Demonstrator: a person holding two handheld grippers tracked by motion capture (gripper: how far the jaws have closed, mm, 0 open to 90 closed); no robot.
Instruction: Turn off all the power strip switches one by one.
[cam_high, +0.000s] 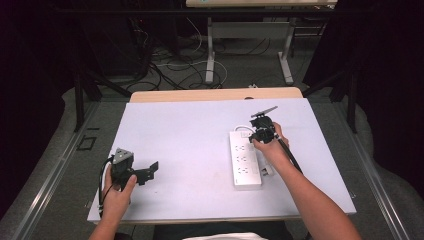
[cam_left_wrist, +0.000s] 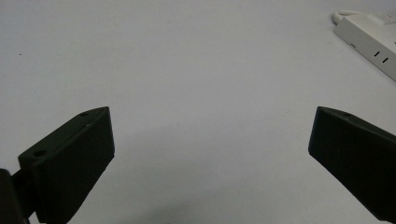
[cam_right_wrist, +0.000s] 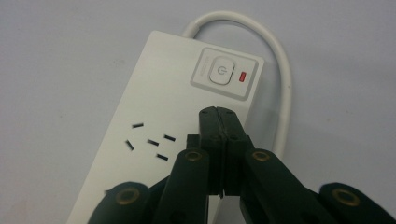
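Note:
A white power strip (cam_high: 246, 160) lies on the white table top, right of centre, with its cable curling from the far end. In the right gripper view the strip (cam_right_wrist: 154, 93) shows a round power button (cam_right_wrist: 221, 71) and a small red light (cam_right_wrist: 242, 77). My right gripper (cam_right_wrist: 220, 111) is shut with nothing between its jaws, tips just above the strip and a little short of the button. In the high view this gripper (cam_high: 262, 131) hovers over the strip's far end. My left gripper (cam_high: 150, 169) rests near the table's front left, wide open (cam_left_wrist: 210, 135) and holding nothing.
The strip's far end (cam_left_wrist: 373, 39) appears at the upper right of the left gripper view. A white cable (cam_right_wrist: 275, 60) loops beside the button end. The white table top (cam_high: 190, 135) is bare between the grippers. Desk legs and floor cables (cam_high: 200, 65) lie beyond the table.

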